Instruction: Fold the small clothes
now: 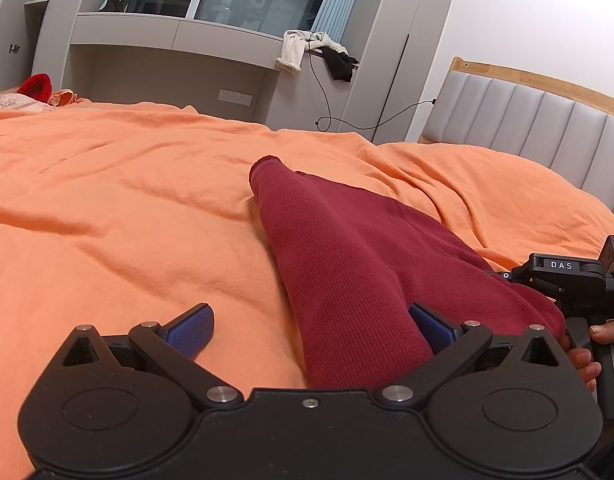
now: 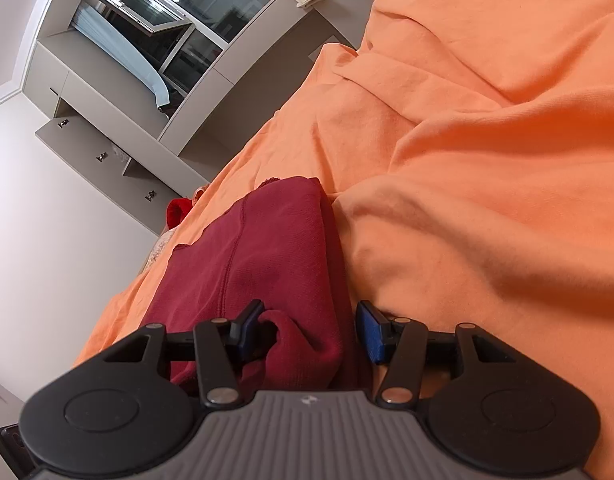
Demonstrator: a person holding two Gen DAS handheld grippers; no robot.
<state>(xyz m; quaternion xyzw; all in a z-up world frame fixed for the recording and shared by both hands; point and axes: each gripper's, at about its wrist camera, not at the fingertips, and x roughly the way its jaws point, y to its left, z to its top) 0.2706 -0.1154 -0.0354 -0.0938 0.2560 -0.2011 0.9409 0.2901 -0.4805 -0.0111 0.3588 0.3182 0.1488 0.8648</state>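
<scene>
A dark red knit garment (image 1: 347, 264) lay partly folded on the orange bedspread (image 1: 127, 200), well short of the grey headboard (image 1: 547, 128). My left gripper (image 1: 311, 328) had its jaws wide, gripping nothing. My right gripper (image 2: 311, 332) stood half open around a bunched fold, pads not pressing, probably ready to gather it.

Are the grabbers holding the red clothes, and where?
Neither grips it. The left gripper is wide open, the red garment lying over one side. The right gripper straddles the garment's bunched near end, jaws open, not pinching.
</scene>
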